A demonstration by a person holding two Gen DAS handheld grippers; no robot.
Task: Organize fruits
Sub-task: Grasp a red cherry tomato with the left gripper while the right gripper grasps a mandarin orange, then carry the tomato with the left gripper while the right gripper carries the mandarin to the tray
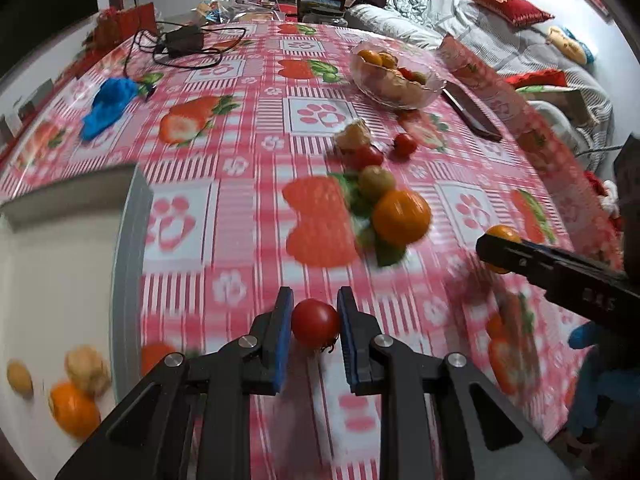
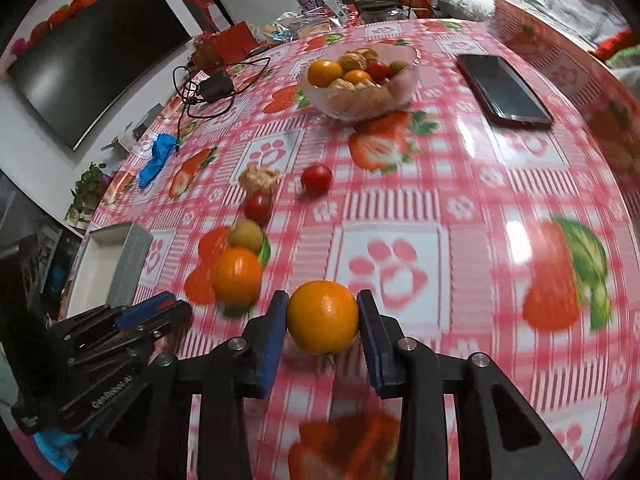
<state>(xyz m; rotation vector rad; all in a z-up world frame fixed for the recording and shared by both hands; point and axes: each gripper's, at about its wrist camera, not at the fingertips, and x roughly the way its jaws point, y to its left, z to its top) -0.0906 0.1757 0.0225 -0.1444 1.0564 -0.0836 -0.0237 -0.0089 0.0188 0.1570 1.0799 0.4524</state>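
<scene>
My left gripper (image 1: 315, 304) is shut on a red cherry tomato (image 1: 315, 322), held just above the tablecloth beside a white box (image 1: 128, 240). That box holds a small orange (image 1: 74, 410), a husked fruit (image 1: 86, 368) and a small yellow fruit (image 1: 19, 378). My right gripper (image 2: 322, 298) is shut on a small orange (image 2: 323, 317), its blue pads pressing both sides. Loose on the table lie another orange (image 2: 237, 276), a greenish fruit (image 2: 246, 235), two red tomatoes (image 2: 258, 207) (image 2: 317, 178) and a husked fruit (image 2: 261, 179). A glass bowl (image 2: 404, 88) of mixed fruit stands farther back.
A dark phone (image 2: 504, 90) lies right of the bowl. A blue glove (image 2: 157, 158) and a black charger (image 2: 214, 85) with its cable lie at the far left. The left gripper (image 2: 172, 306) shows at the lower left of the right wrist view, near the box (image 2: 120, 256). The table edge curves at the right.
</scene>
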